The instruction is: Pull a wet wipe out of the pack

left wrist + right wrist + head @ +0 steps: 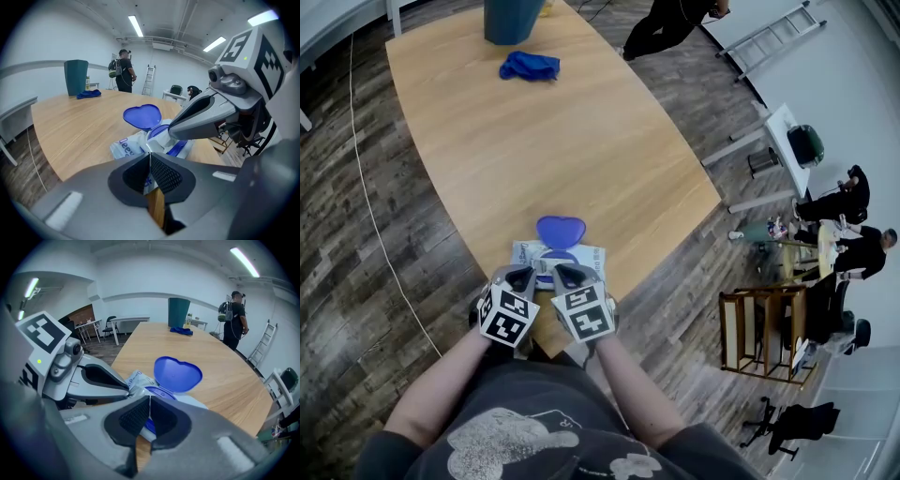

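Both grippers on the pack at the table's near edge

Our left gripper (150, 164) is clamped on the soft, crinkly wrapper of the pack (591, 255). Our right gripper (149, 408) is closed tight at the round opening, on a tuft of white wipe (157, 136) as far as we can judge. We expect the wipe to be light, damp and limp, best drawn up by that tuft. Behind it the hard blue heart-shaped lid (560, 231) stands open on the smooth wooden table (534, 141), and a blue cloth (529, 66) lies near the far edge.
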Available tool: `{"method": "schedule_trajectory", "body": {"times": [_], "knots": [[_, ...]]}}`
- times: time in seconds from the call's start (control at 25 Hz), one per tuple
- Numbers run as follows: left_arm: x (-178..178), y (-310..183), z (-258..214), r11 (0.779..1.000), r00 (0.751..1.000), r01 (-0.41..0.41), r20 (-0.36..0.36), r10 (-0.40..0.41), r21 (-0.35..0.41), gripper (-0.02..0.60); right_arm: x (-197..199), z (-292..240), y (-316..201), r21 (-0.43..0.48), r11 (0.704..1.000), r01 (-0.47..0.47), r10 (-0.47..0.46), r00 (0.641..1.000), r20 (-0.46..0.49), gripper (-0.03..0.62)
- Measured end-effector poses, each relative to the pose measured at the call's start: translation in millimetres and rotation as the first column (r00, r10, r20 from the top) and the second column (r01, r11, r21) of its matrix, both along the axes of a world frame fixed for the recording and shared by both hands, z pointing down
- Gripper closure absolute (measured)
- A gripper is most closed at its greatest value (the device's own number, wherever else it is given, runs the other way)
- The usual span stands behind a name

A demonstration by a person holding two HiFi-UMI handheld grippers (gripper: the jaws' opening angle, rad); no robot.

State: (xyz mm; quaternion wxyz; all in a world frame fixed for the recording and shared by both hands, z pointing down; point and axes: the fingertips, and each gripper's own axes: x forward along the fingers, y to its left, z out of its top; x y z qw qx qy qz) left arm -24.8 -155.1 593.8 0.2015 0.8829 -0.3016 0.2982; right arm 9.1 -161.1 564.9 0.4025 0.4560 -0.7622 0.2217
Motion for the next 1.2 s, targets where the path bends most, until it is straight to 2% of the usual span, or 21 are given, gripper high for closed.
{"method": "schedule_trajectory", "body": {"times": [0.32, 0.6, 0.88, 1.0, 1.12, 1.2], "knots": [[-1, -1, 2, 1.0, 1.0, -0.018, -0.025, 0.018, -0.018, 0.554, -5, -31, -3, 0.059, 0.995, -0.078, 0.075, 0.996, 0.051, 0.596], [-2, -2, 5, 1.0, 1.0, -0.01, -0.009, 0.01, -0.001, 0.554, 7, -57, -3, 0.14, 0.983, -0.115, 0.103, 0.99, 0.096, 0.595], [-6, -5, 5, 0.999, 0.999, 0.047, -0.002, -0.047, 0.003, 0.554, 28, -74, 1, 0.209, 0.972, -0.109, 0.082, 0.988, 0.131, 0.595], [-11, -8, 1, 0.996, 0.996, 0.087, -0.025, -0.087, 0.024, 0.548, 36, -79, 6, 0.229, 0.968, -0.1, 0.068, 0.988, 0.142, 0.596], [-18, -9, -4, 0.99, 0.989, 0.137, -0.055, -0.135, 0.034, 0.511, 46, -83, 15, 0.252, 0.964, -0.08, 0.047, 0.99, 0.134, 0.597], [-26, -6, -5, 0.985, 0.984, 0.168, -0.061, -0.166, 0.039, 0.464, 54, -85, 21, 0.269, 0.959, -0.084, 0.048, 0.989, 0.137, 0.596]]}}
